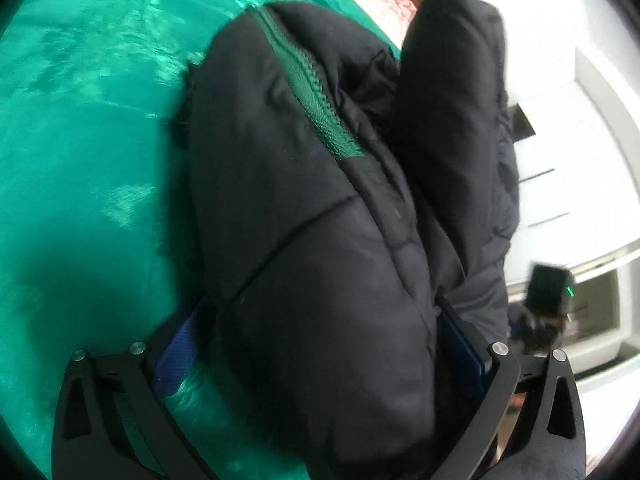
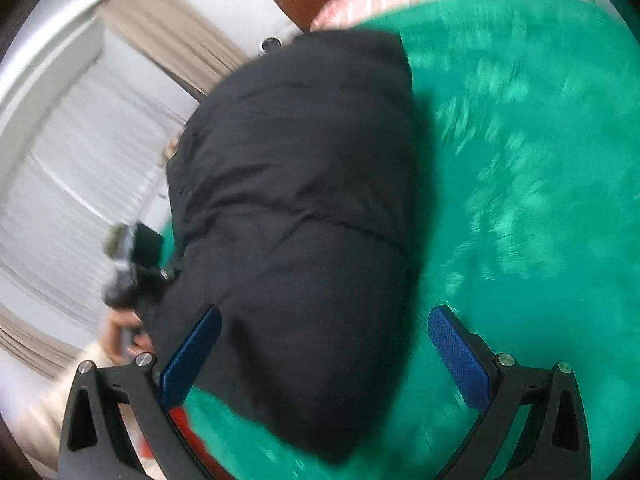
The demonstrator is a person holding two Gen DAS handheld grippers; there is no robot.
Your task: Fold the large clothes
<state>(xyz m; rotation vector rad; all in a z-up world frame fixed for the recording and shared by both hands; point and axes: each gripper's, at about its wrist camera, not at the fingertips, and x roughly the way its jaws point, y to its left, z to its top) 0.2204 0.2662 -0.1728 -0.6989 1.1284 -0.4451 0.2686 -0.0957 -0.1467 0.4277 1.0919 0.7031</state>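
While agape, left tongs (image 1: 320, 344) straddle jacket (image 1: 320, 200).

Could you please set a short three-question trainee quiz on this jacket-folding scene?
1. True or false: the black puffer jacket lies bundled on a green bedspread.
2. What colour is the jacket's zipper tape? A red, B green, C white.
3. Fill in: the left gripper has its jaws spread wide, with the jacket's padded ____ between its pads.

Key: 1 true. 2 B. 3 fold; the pads stand at either side, apparently not pressing. The right gripper is open too.
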